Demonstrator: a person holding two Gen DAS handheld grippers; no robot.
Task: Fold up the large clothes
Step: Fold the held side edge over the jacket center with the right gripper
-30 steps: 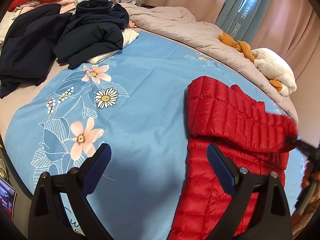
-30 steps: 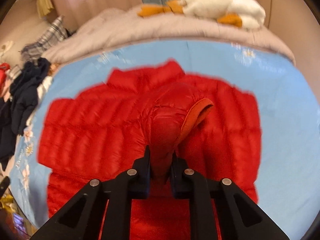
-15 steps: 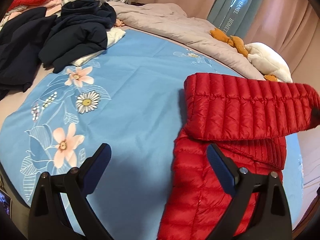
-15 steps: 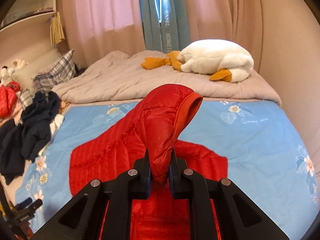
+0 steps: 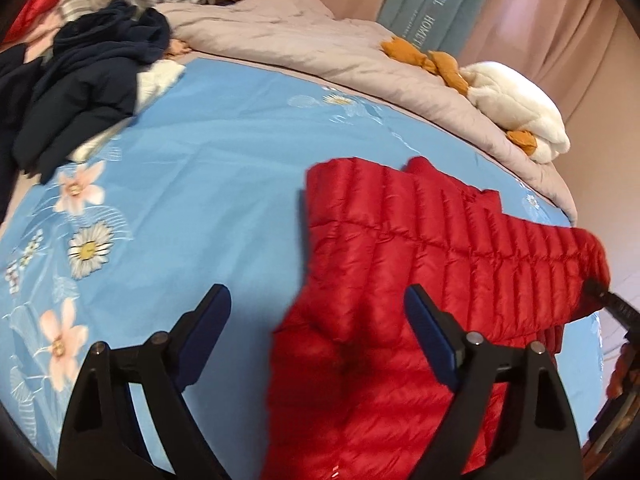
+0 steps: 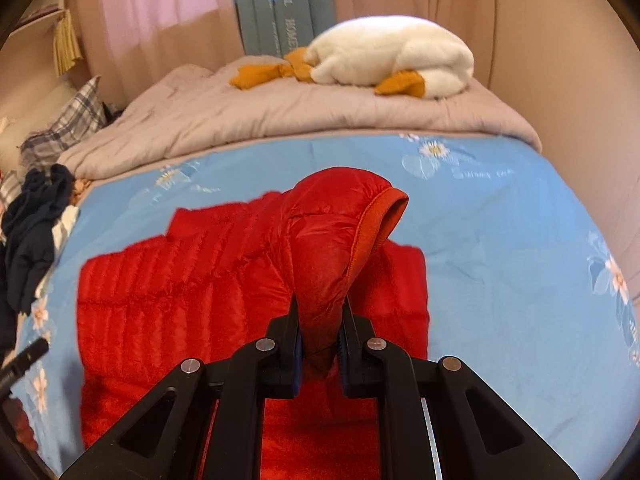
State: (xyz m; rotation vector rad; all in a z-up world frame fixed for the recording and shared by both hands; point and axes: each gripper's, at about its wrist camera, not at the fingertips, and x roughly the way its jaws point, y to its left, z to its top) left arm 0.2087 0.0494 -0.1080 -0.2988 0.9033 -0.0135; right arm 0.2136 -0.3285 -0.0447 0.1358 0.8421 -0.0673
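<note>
The red down jacket [image 5: 400, 280] lies spread on the blue floral bedsheet [image 5: 208, 168], well clear of the navy clothes pile [image 5: 84, 80] at the sheet's far left edge. The right gripper [image 6: 320, 336] pinches the jacket's sleeve cuff [image 6: 340, 240], lifting it above the jacket's body. The left gripper [image 5: 316, 312] hangs over the jacket's left edge, its jaws wide but just now narrowing, gripping nothing.

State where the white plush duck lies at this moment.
In both wrist views the white plush duck lies at the far end of the bed on the grey quilt, before the curtains, beyond the red jacket.
</note>
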